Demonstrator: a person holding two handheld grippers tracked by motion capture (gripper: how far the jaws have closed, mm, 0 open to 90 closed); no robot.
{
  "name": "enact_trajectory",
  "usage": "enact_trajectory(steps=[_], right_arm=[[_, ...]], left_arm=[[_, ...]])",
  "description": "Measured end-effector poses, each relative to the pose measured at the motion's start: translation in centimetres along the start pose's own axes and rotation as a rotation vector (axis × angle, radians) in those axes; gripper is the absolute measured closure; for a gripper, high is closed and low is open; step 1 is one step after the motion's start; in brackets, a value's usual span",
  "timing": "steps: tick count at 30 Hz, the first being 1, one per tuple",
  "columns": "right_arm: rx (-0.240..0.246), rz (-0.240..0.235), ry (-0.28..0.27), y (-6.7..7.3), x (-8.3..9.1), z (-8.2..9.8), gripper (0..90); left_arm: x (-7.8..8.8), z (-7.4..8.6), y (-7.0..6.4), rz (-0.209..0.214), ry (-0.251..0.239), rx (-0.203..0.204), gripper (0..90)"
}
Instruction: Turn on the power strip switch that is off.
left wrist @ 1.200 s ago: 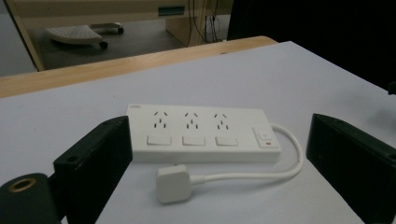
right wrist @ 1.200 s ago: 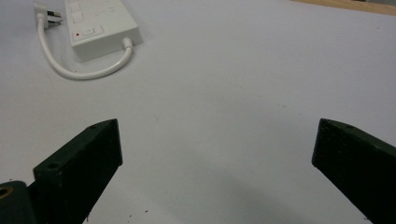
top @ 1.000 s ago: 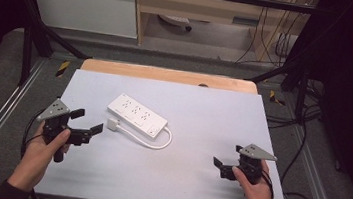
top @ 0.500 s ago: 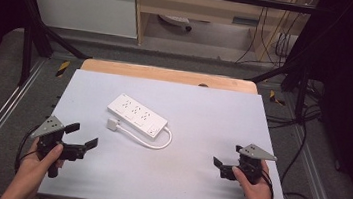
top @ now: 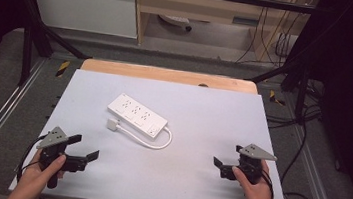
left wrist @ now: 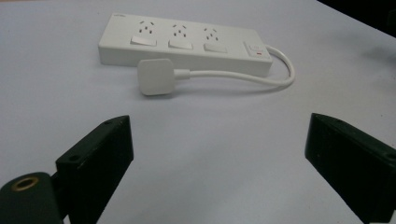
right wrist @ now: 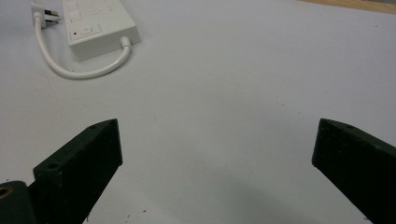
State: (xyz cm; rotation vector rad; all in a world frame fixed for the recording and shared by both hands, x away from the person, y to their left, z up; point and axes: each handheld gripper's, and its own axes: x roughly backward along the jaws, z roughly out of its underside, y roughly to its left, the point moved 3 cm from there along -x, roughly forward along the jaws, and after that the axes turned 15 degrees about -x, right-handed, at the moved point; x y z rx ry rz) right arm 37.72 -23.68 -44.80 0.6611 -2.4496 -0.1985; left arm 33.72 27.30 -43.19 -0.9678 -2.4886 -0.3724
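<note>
Nothing's been handled yet, as far as the pics show. The white power strip (top: pixel 137 115) lies flat on the light surface (top: pixel 195 182), a bit left of centre and toward the far side, set on a diagonal. Its short cord (top: pixel 162 143) loops out from the near-right end and curls back along the strip's near side to the plug (top: pixel 112 124), which rests flat just beside the strip's long edge, not pushed into any socket (the left gripper view shows the plug's back face up, w/ all three sockets bare).

Left tongs (top: pixel 84 150) sit near the front-left corner of the surface, jaws spread wide w/ nothing between them, pointed roughly at the plug and strip. Right tongs (top: pixel 225 160) sit toward the front-right, also spread wide and empty; in the right gripper view the strip's switch end and the cord loop lie well ahead, off to one side. Both are well apart from the strip, neither touching it.

So my read: this is the very start. The work looks to be w/ the strip and its plug, and all of it is left: approach, a grasp on plug or body, then whatever gets done w/ them. The left tongs are the nearer to the plug, so prob. those go first, but that's a guess.
</note>
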Motion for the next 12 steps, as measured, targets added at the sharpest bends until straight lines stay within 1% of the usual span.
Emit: enact_trajectory(steps=[3,5,7,8,9,11,12], right_arm=[[-0.003,0.003,0.002,0.0,0.0,0.0,2.2],[-0.002,0.009,0.005,-0.1,-0.1,0.1,2.2],[-0.004,0.019,0.011,-0.2,-0.1,0.1,2.2],[-0.003,0.029,0.015,-0.3,-0.1,0.2,2.2],[-0.015,0.044,0.026,-0.4,-0.2,0.4,2.1],[-0.021,0.074,0.057,-0.8,-0.6,0.7,2.3],[-0.013,0.092,0.072,-1.0,-0.9,0.9,2.3]], left_arm=[[-0.1,0.5,-0.4,0.002,0.018,-0.012,8.0],[-0.2,0.9,-0.6,0.009,0.027,-0.013,8.1],[-0.3,1.1,-0.7,0.012,0.033,-0.006,8.2],[-0.3,1.1,-0.6,0.013,0.034,-0.003,8.3],[-0.3,1.2,-0.6,0.011,0.035,-0.004,8.3],[-0.3,1.2,-0.5,0.004,0.038,0.000,8.4],[-0.3,1.2,-0.5,0.004,0.038,0.000,8.7]])
